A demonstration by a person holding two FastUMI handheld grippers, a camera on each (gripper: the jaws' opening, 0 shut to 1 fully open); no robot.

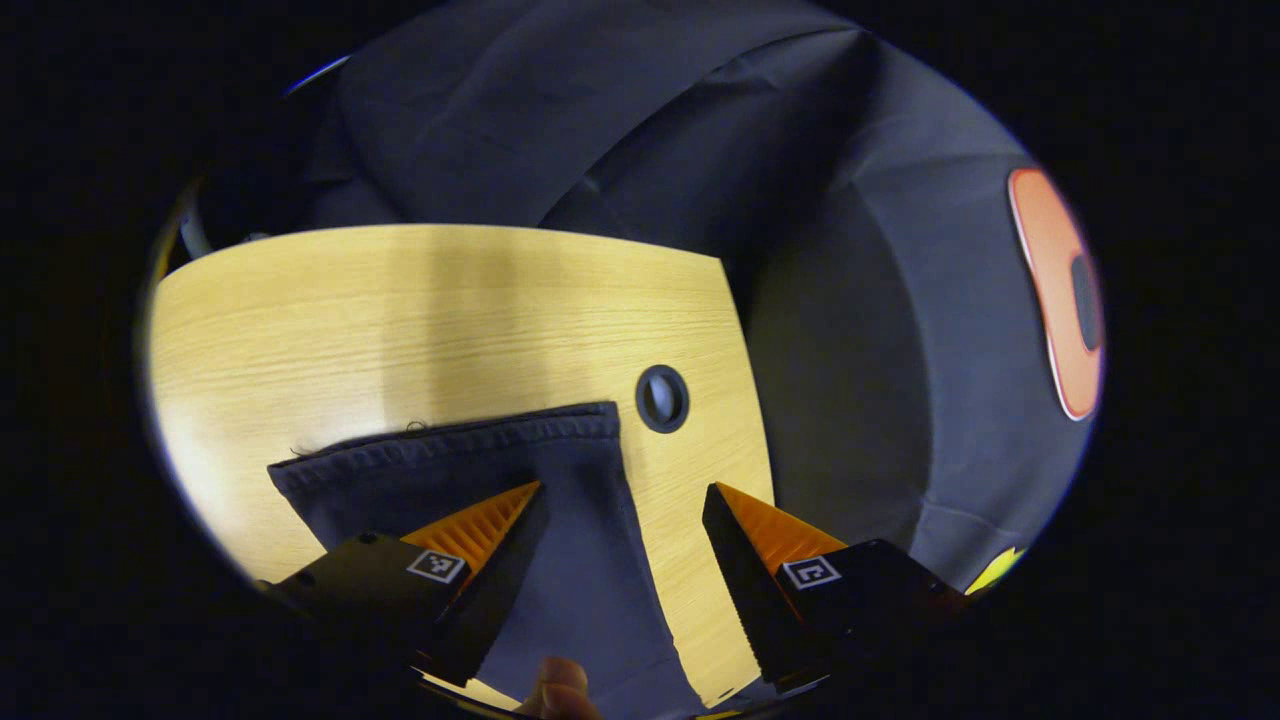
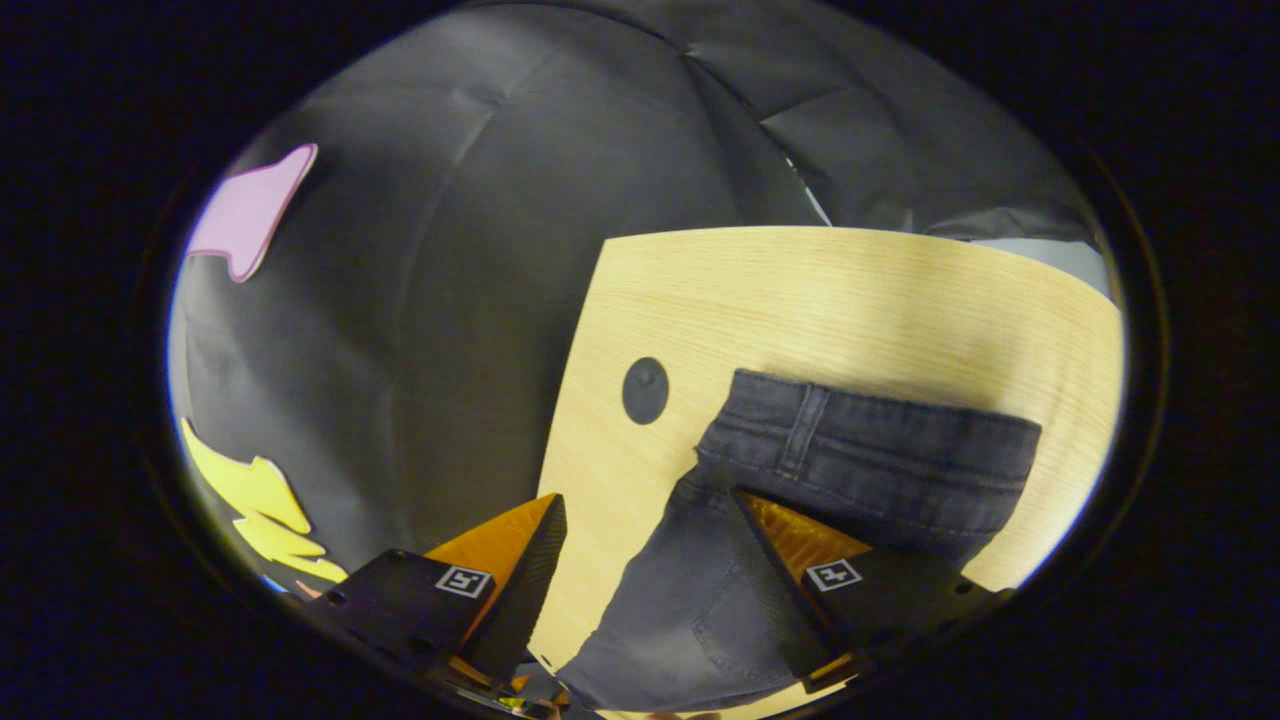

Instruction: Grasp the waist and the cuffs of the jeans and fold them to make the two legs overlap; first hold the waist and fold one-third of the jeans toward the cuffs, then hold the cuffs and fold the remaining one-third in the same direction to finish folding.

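Dark jeans lie flat on a light wooden table. In the left gripper view their hemmed cuff end (image 1: 470, 445) lies just ahead of my left gripper (image 1: 625, 495), which stands open above the leg fabric; a fingertip of a hand (image 1: 555, 690) shows at the bottom. In the right gripper view the waistband (image 2: 880, 450) with a belt loop runs across ahead, and my right gripper (image 2: 650, 500) hovers open over the waist's near corner and the seat fabric (image 2: 680, 600). Neither gripper holds anything.
The table (image 1: 400, 300) has a round dark cable hole (image 1: 662, 398) near its edge, also seen as the cable hole (image 2: 645, 390) left of the waist. Black cloth walls (image 2: 420, 300) close in beyond the table's edges.
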